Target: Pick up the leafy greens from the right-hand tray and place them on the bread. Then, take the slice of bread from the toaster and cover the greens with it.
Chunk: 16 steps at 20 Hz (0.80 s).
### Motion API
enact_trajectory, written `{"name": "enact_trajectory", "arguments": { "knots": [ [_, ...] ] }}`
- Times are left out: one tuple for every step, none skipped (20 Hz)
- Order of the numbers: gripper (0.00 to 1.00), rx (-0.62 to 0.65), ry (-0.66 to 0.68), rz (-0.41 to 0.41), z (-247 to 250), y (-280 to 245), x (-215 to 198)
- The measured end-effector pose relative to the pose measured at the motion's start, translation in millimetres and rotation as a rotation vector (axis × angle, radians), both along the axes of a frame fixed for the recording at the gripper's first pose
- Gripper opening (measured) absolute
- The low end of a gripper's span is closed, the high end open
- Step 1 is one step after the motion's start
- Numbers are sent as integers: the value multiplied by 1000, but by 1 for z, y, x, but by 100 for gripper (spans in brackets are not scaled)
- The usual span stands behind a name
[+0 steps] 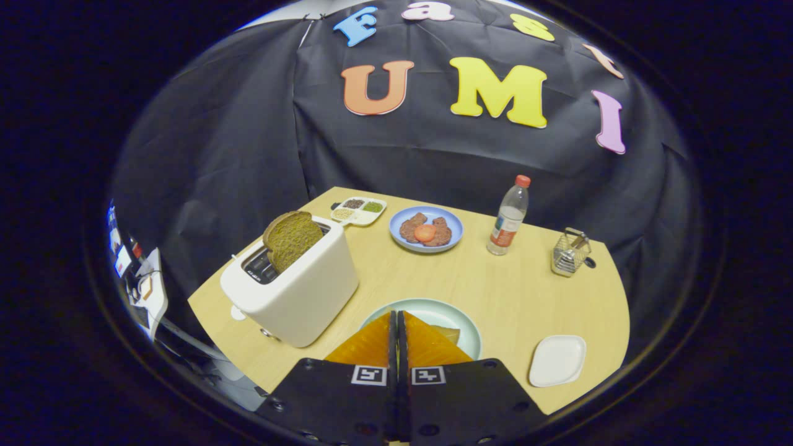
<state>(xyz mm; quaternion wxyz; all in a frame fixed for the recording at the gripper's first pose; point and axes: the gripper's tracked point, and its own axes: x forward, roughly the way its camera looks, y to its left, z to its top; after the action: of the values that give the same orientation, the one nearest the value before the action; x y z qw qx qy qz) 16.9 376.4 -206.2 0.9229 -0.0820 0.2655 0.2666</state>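
Spreading under everything is the tabletop [495,291], pale wood with a curved edge. The biggest thing on it is the toaster [297,294], standing beyond the tongs and to their left, with a brown slice of bread [290,238] sticking up out of its slot, tilted. Next comes the pale green plate [455,316], lying just ahead of the tongs and partly hidden by their fingers; a bit of bread [449,334] shows on it beside the right finger, and whether greens lie on it cannot be told. Farther back sits a blue plate [399,238] carrying meat slices and a round red slice. To the right of that plate stands a clear bottle [508,217] with a red cap, upright. Right of the tongs, near the table's front edge, lies a white tray [557,359]. Behind the toaster is a small divided dish [358,210] with seeds and something green in its compartments. Near the far right edge stands a small wire holder [570,251]. The tongs [396,328] hang over the green plate, fingers pressed together with nothing seen between them.
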Motion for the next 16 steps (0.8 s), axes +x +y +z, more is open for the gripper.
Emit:
{"name": "enact_trajectory", "arguments": {
  "knots": [
    [0, 4, 22, 1, -8, 8, 4],
    [0, -4, 45, -2, -20, 14, 9],
    [0, -22, 53, -9, -31, 16, 18],
    [0, -46, 56, -22, -41, 15, 30],
    [0, -61, 64, -31, -51, 15, 40],
    [0, -76, 69, -42, -57, 15, 49],
    [0, -82, 78, -50, -63, 13, 58],
    [0, -85, 87, -57, -67, 13, 65],
    [0, -93, 91, -65, -70, 11, 71],
    [0, -99, 92, -70, -73, 10, 78],
    [0, -104, 92, -76, -76, 9, 83],
    [0, -106, 93, -78, -78, 8, 87],
    [0, -113, 91, -86, -80, 7, 93],
    [0, -116, 88, -96, -82, 5, 98],
    [0, -116, 83, -115, -83, 2, 103],
    [0, -108, 95, -116, -86, 4, 105]
  ]
}}
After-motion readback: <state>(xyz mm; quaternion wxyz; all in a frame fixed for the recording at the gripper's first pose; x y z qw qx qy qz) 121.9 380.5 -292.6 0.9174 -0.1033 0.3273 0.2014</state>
